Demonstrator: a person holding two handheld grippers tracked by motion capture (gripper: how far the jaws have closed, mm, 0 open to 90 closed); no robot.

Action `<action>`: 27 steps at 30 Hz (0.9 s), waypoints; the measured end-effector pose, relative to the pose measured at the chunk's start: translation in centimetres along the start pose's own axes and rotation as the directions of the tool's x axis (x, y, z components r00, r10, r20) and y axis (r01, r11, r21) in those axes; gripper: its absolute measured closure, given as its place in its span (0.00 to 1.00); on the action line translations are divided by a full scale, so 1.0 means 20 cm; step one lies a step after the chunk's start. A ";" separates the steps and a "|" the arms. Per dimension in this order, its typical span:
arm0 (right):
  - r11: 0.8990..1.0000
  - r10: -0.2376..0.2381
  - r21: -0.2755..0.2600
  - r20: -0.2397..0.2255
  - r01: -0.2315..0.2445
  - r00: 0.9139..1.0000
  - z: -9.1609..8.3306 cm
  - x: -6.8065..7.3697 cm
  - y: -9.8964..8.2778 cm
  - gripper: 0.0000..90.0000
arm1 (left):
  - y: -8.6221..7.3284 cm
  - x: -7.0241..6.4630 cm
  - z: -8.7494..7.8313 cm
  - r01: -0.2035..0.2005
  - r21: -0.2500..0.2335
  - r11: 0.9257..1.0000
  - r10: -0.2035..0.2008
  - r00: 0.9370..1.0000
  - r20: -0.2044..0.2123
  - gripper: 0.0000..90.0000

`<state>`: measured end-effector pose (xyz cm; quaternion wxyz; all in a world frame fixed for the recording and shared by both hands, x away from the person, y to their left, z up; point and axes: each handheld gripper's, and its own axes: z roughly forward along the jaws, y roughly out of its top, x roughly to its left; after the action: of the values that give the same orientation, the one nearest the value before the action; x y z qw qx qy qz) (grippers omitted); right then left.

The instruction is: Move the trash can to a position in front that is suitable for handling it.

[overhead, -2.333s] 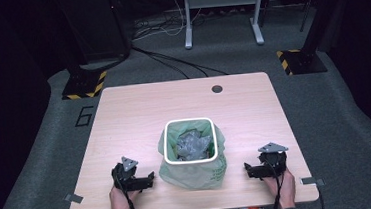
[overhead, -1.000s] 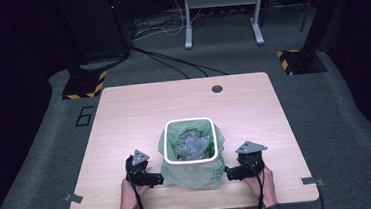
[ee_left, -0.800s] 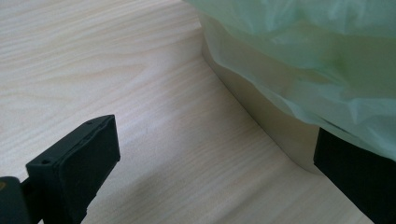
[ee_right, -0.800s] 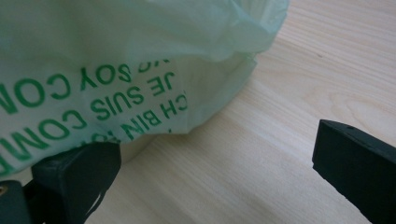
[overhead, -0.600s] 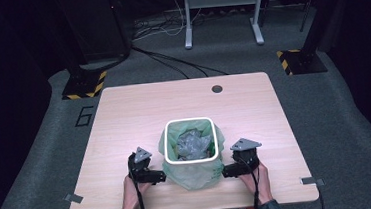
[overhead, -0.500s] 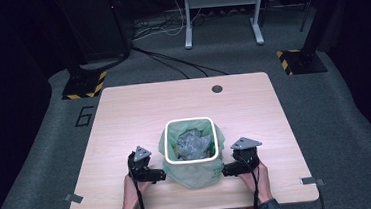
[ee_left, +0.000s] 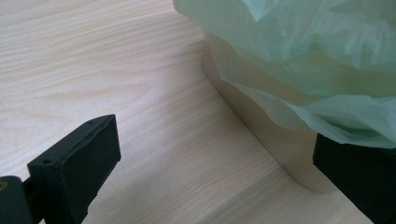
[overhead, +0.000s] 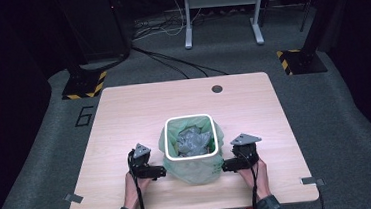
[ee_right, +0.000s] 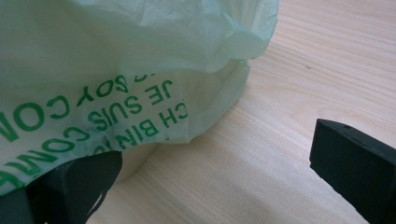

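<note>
The wooden table (overhead: 139, 113) is big and pale, and a dark grey floor (overhead: 355, 121) lies all around it. On the near part of the table stands a small bin (overhead: 192, 149), upright, with a thin green bag (ee_right: 107, 70) folded over its rim and hanging down its sides. Grey crumpled stuff (overhead: 192, 141) sits inside.

The bin is right between the two tongs. The left tongs (overhead: 151, 171) are just beside its left wall, and the right tongs (overhead: 228, 164) are just beside its right wall. Both point in at the bin, about equally near.

Both tongs are spread wide and hold nothing. On each, the inner jaw sits under the hanging edge of the bag, by the bin wall (ee_left: 261, 121). I think the bag edge is what they will pinch next.
</note>
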<state>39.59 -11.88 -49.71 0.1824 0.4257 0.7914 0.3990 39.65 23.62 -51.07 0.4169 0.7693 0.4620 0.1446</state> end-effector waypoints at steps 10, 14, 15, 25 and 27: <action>1.000 -0.003 0.013 0.017 0.003 1.000 0.03 -0.01 0.03 0.01 | 0.02 0.03 0.03 0.013 0.006 1.000 -0.013 1.000 -0.002 0.01; 1.000 0.005 0.017 0.019 -0.005 1.000 0.04 -0.02 0.04 0.01 | 0.04 0.05 0.04 0.026 0.005 1.000 -0.026 1.000 0.004 0.01; 1.000 0.001 0.017 0.021 -0.001 1.000 0.05 -0.02 0.05 0.01 | 0.04 0.05 0.04 0.033 0.004 0.999 -0.033 0.999 0.003 0.01; 0.999 0.009 0.041 0.039 -0.011 0.999 0.09 -0.05 0.08 0.02 | 0.08 0.08 0.07 0.054 0.005 0.999 -0.054 0.998 0.016 0.01; 0.999 0.012 0.046 0.038 -0.013 0.999 0.09 -0.05 0.09 0.02 | 0.09 0.08 0.07 0.058 0.005 0.998 -0.058 0.998 0.014 0.01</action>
<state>42.29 -11.28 -49.55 0.1850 0.4423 0.7941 0.3736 42.44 23.85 -50.85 0.4222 0.7576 0.4816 0.1258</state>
